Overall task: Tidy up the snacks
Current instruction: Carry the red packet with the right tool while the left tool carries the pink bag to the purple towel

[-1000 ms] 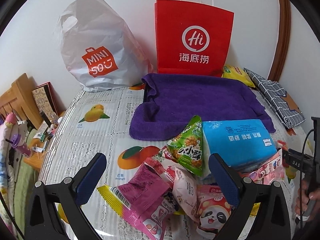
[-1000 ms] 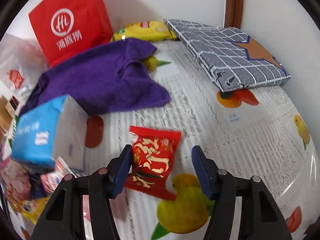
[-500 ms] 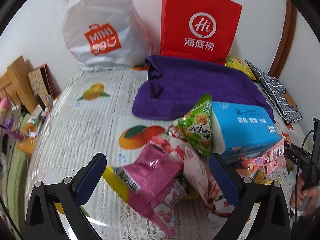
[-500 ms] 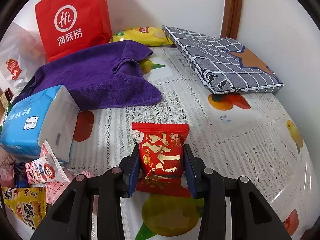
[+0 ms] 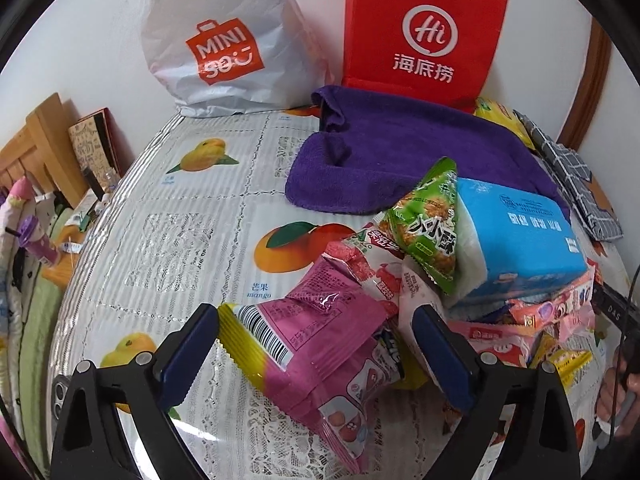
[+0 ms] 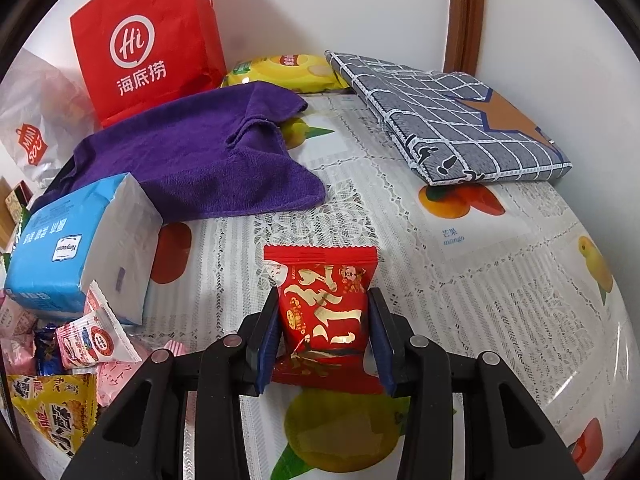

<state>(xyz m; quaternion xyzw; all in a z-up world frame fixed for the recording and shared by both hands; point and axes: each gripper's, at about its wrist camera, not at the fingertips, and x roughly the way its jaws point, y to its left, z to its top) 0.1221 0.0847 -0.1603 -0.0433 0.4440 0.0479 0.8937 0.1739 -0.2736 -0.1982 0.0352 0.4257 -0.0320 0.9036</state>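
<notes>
In the left wrist view, the left claw (image 5: 316,348) gapes wide over a pink snack packet (image 5: 320,340) showing a barcode; ahead sit a green packet (image 5: 430,226), a blue tissue pack (image 5: 520,232), a white "MINISO" bag (image 5: 224,40) and a red "Hi 海底捞" bag (image 5: 424,36). In the right wrist view, the right claw (image 6: 324,334) pinches a red gold-lettered snack packet (image 6: 326,304) above the surface (image 6: 480,280) printed "芒果 mango".

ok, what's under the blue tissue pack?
The tissue pack lies on the snack pile: pink and orange packets poke out beneath its near edge. Whatever lies further under it is covered.
</notes>
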